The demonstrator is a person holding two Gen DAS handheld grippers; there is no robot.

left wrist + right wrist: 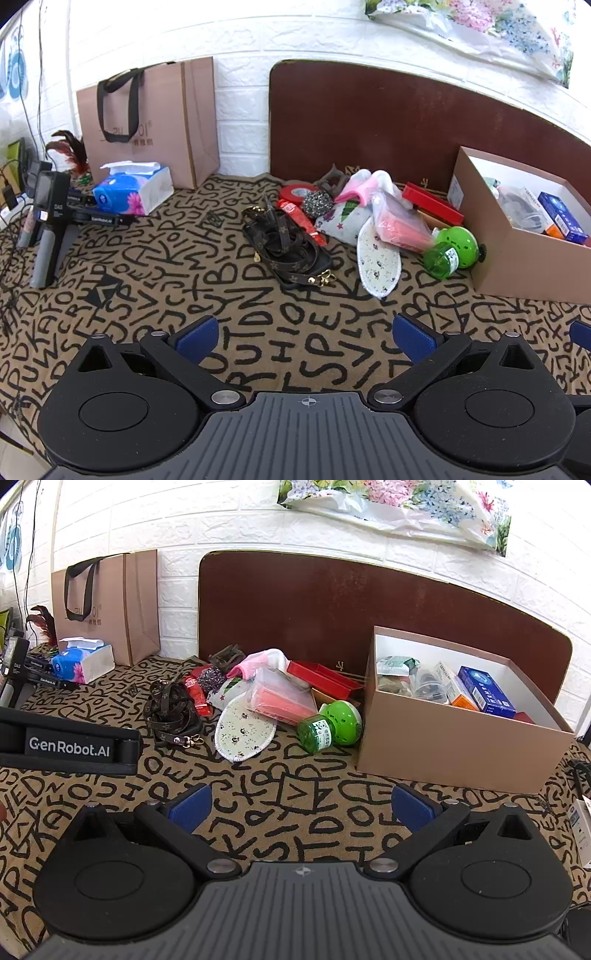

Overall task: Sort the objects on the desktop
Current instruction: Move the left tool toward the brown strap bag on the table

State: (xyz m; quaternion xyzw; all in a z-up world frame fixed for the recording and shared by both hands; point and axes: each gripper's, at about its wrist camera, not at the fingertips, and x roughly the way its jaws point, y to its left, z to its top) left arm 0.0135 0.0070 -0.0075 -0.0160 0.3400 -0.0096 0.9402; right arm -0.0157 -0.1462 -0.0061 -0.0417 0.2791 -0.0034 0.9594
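A heap of small things lies mid-frame on the desk [258, 332], whose tan cloth is printed all over with black letters. In it are 1 brown strap [286, 243] with gold clips, coiled at the left; 1 red tube [301, 221]; 1 roll of red tape [295, 192]; 1 glittery ball [316, 203]; 1 pink glove [360, 184]; 1 floral insole [378, 260]; 1 clear bag [400, 225] with something pink-red inside; 1 red tray [432, 205]; and 1 green bottle [452, 251] on its side, just beside the box [517, 258]. The box, at centre right, is open, white inside, and holds several packets, among them 1 blue carton [485, 696]; its print is too small to read.

At upper left stand 1 paper bag [147, 125] with black handles and faint, unreadable lettering, and 1 blue tissue pack [135, 192].

The left gripper [303, 338] and the right gripper [301, 808] are both spread wide with nothing between their blue pads, low in frame, well apart from the heap. In the right wrist view, a black bar [70, 746] at left reads "GenRobot.AI".
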